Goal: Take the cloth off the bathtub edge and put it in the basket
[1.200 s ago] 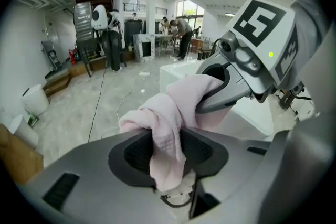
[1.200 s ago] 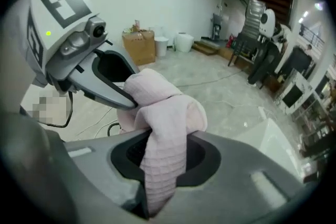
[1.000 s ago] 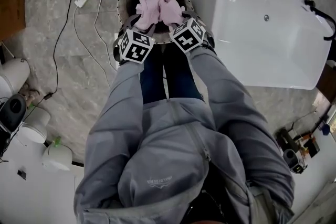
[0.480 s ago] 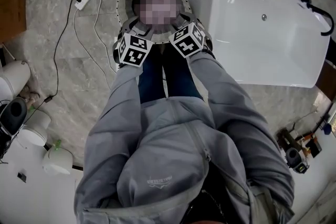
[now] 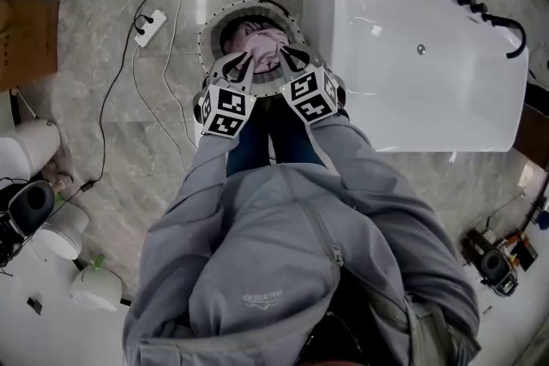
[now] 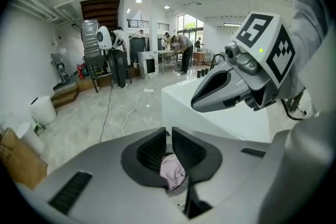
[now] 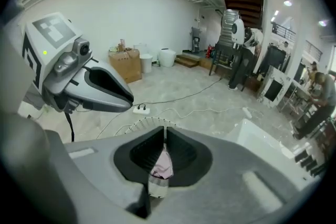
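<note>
One pink cloth lies inside the one round basket, left of the one white bathtub. Two grippers hang just above it. The left gripper and right gripper have just been closing, and their jaws are together with nothing between them.

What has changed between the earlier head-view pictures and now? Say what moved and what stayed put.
The pink cloth, a second ago bunched in both claws over the basket, has been let go and now lies inside it. The left claw and right claw have lifted off it and have just been closing, with nothing gripped between them. The basket and the bathtub stayed where they were.
</note>
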